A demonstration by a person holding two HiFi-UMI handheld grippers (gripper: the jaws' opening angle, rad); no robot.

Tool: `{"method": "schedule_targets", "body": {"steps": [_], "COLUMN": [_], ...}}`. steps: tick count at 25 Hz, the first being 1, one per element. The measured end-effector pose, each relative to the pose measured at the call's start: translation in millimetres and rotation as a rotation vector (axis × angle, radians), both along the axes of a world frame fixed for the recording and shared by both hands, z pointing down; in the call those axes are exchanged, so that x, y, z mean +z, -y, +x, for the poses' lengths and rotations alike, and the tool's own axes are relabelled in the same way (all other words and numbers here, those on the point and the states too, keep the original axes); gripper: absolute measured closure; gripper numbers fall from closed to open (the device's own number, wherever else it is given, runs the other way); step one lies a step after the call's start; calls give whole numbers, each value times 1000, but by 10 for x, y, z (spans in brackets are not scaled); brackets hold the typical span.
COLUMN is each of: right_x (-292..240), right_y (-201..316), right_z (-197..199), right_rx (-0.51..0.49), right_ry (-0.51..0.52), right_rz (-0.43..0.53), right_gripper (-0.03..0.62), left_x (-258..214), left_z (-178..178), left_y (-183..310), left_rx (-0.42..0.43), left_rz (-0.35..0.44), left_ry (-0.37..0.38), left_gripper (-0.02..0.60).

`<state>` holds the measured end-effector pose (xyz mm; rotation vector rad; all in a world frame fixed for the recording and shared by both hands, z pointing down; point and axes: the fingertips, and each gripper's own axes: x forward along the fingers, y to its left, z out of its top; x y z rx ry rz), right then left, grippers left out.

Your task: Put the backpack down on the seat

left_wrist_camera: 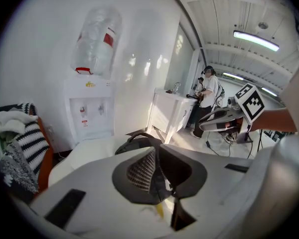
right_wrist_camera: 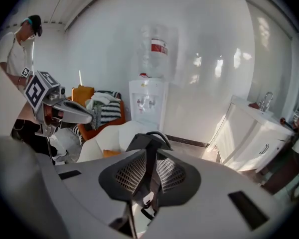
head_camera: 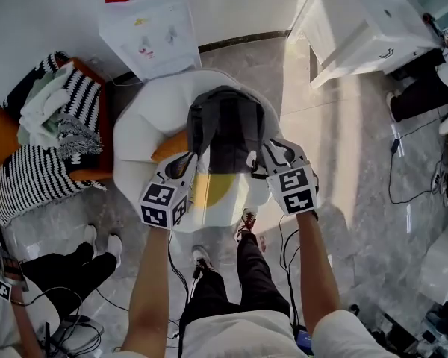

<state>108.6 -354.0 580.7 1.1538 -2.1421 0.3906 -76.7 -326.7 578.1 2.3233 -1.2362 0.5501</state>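
I am seeing the grey backpack (head_camera: pixel 228 129) standing upright on the white seat (head_camera: pixel 145 118), leaning against its rounded back. A yellow cushion (head_camera: pixel 209 189) is lying in front of it. The left gripper (left_wrist_camera: pixel 157 171) is hovering at the bag's lower left corner and the right gripper (right_wrist_camera: pixel 150 171) at its lower right, both pointing down toward it.

The left jaws are sitting almost together, with only a dark sliver between the pads. The right jaws are standing a narrow gap apart. A dark strap with a buckle is showing in that gap, and I cannot tell whether the pads are touching it.

Beside the seat, an orange chair (head_camera: pixel 0 136) is holding a heap of striped fabrics (head_camera: pixel 30 177). A water dispenser (head_camera: pixel 145 32) is carrying a clear bottle (left_wrist_camera: pixel 95 41).
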Motion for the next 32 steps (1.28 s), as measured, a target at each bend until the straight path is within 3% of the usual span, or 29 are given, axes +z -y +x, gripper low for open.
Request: {"method": "schedule_targets", "body": {"steps": [6,11,22,32], "right_x": [-405,-745,-1601,-2313], "right_y": [-306,-554,-1225,-1839], "right_z": [-25,-45,-178,-314], "right_rx": [57,49,86,125], "right_ry": [21,-15,43,87], "right_rz": [19,61,164,250], "right_gripper": [586,591,591,591], "left_x": [-397,-858,-1555,-2198], "left_z": [-80,-93,-115,-352], "left_y": [-347,-569,-1191,-1811], "left_rx": [30,65,81,72], "left_rz": [43,114,200,272], "left_ry": [54,89,48,-1], "left_gripper": [571,571,571,571]}}
